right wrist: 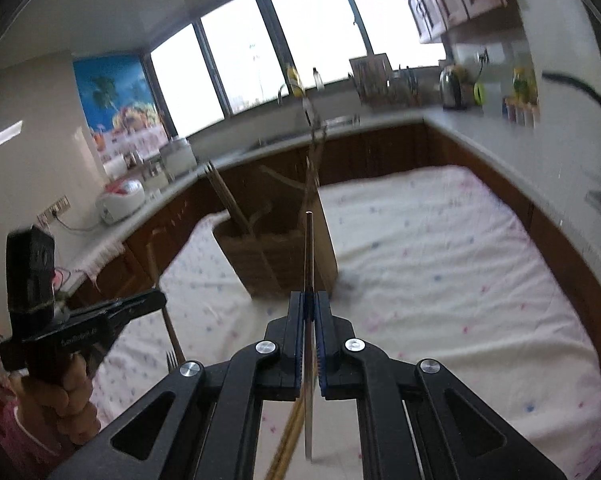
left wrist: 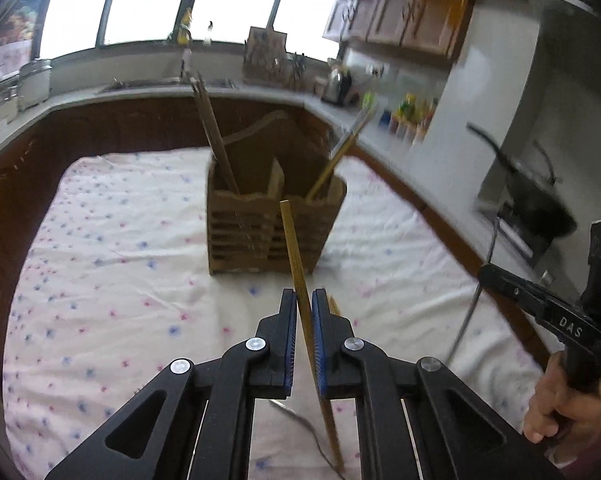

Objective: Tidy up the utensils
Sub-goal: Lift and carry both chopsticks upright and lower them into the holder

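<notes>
A slatted wooden caddy (left wrist: 274, 216) stands ahead on the floral-clothed surface (left wrist: 100, 260). The left hand-held gripper (left wrist: 304, 300) pinches a bamboo chopstick (left wrist: 294, 248); the right hand-held gripper (right wrist: 309, 304) pinches a thin metal utensil (right wrist: 308, 252).

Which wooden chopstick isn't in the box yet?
The chopstick pinched in the left tongs. The other chopsticks already stand inside the wooden box; this one is held in front of it.

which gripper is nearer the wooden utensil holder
Neither clearly. The left gripper, shut on a chopstick, and the right gripper, shut on a thin metal utensil, each sit just short of the wooden utensil holder, pointing at it.
</notes>
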A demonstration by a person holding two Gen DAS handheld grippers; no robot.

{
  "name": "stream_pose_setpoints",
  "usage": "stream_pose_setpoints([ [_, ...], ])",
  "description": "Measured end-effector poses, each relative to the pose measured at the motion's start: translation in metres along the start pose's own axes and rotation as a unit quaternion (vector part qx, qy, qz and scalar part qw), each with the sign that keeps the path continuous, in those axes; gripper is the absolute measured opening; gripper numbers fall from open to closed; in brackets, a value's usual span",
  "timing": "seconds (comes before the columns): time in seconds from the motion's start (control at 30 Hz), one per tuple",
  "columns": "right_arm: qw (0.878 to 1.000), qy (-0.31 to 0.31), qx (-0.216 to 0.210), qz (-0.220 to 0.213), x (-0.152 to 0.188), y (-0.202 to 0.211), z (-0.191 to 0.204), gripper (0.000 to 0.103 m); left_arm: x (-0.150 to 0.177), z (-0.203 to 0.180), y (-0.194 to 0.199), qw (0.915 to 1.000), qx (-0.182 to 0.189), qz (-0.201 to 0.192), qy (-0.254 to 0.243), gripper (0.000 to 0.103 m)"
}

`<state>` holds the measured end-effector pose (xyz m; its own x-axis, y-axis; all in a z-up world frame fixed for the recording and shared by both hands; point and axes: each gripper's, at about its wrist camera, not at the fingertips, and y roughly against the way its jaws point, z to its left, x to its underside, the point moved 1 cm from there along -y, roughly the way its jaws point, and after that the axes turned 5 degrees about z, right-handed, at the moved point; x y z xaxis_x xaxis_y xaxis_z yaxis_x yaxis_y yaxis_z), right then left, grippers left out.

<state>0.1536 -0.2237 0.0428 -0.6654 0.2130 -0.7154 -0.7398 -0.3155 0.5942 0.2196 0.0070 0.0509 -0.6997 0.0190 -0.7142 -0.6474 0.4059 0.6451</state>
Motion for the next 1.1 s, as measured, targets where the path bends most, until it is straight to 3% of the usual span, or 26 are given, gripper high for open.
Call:
stream_pose_setpoints([
  [0.17, 1.0, 0.01, -0.002, -0.023, -0.01, 0.009, 0.008, 0.005, 0.007, 0.006, 0.039, 0.9989, -0.002, -0.043, 0.018, 0.005],
  [0.43, 0.999, 0.017, -0.01, -0.039, -0.021, 0.012, 0.017, 0.005, 0.015, 0.009, 0.072, 0.9967, -0.011, -0.077, 0.023, 0.005],
  [1.1, 0.998, 0.015, -0.023, -0.062, -0.046, 0.003, 0.02, 0.005, -0.003, 0.023, 0.081, 0.994, -0.008, -0.105, 0.028, 0.005],
])
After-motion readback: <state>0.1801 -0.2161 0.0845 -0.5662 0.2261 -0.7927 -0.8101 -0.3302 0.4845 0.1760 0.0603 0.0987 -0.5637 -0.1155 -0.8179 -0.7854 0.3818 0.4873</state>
